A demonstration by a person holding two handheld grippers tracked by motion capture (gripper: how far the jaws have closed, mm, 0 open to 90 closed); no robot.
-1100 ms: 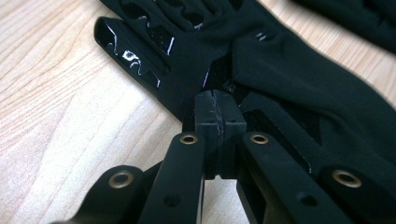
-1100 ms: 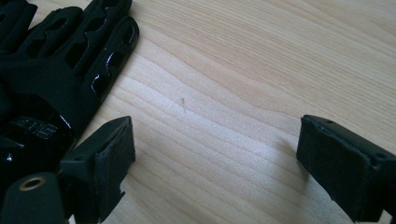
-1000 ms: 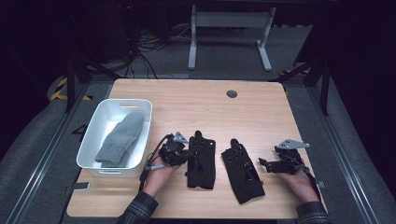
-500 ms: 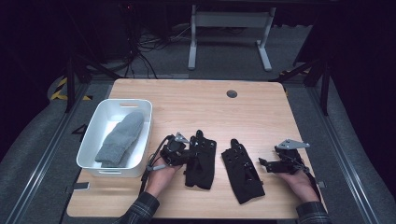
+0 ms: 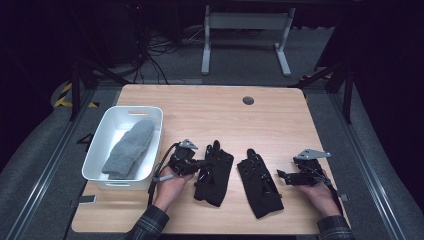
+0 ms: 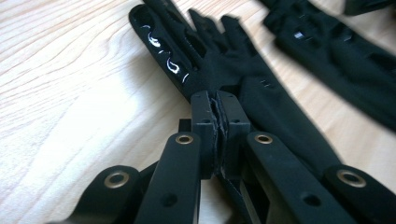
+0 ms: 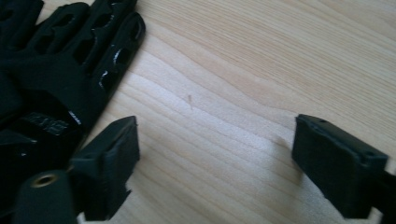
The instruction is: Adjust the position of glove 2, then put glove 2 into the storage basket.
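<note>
Black fabric of the left glove is pinched at its outer edge by the left gripper, whose jaws have just been closing and now stand together on a fold of the cloth, as the left gripper view confirms: the pads meet with the glove's edge squeezed between them. Such an edge grip probably serves to lift the glove off the bench without bunching it. This glove lies flat near the bench's front edge, fingers pointing toward the far edge, just beside the white bin.

A second black glove lies parallel to the first, a little nearer the front-right corner and apart from it. The right gripper waits just beside its right edge; in the right gripper view its jaws stand well apart over bare wood, having just been closing slightly, with nothing between them and the glove off to one side. That hold suggests readiness for the second pick.

The bin sits at the bench's left edge and contains one grey mitten, laid lengthwise, which suggests that the bin collects the handwear.

Count: two black gloves, one grey mitten, one bin, two grippers.
</note>
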